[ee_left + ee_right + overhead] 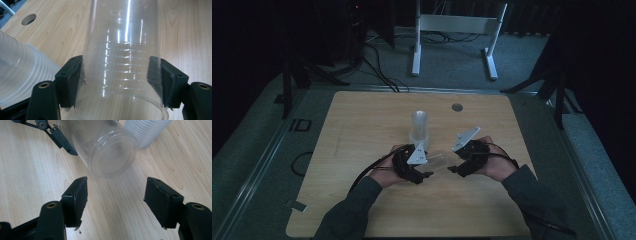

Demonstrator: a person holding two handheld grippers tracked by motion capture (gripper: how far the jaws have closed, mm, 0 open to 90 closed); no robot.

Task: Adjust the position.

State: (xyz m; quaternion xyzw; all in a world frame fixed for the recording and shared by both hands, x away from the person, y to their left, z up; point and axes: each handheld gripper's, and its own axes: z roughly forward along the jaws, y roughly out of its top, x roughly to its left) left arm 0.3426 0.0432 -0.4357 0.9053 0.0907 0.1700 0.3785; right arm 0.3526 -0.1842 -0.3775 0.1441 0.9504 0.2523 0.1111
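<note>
Two sets of tongs, one in each of a person's hands, meet near the middle of a light wooden desk [362, 200]. Left tongs [117, 82] pinch a single clear plastic cup [120, 62], their black pads pressed against its ribbed wall on both sides. From above, that cup [439, 161] lies roughly level, just over the desk, reaching from the left tongs [424, 172] toward the right tongs [454, 170]. Right tongs [116, 200] stand spread with nothing between them, bare wood showing in the gap. The cup's round closed base [110, 157] faces them, just beyond their tips and a little toward the left pad, not touching either. A stack of clear cups [419, 127] stands upright on the desk just behind both tongs; in the left gripper view its ribbed side [17, 75] sits close beside the held cup.
</note>
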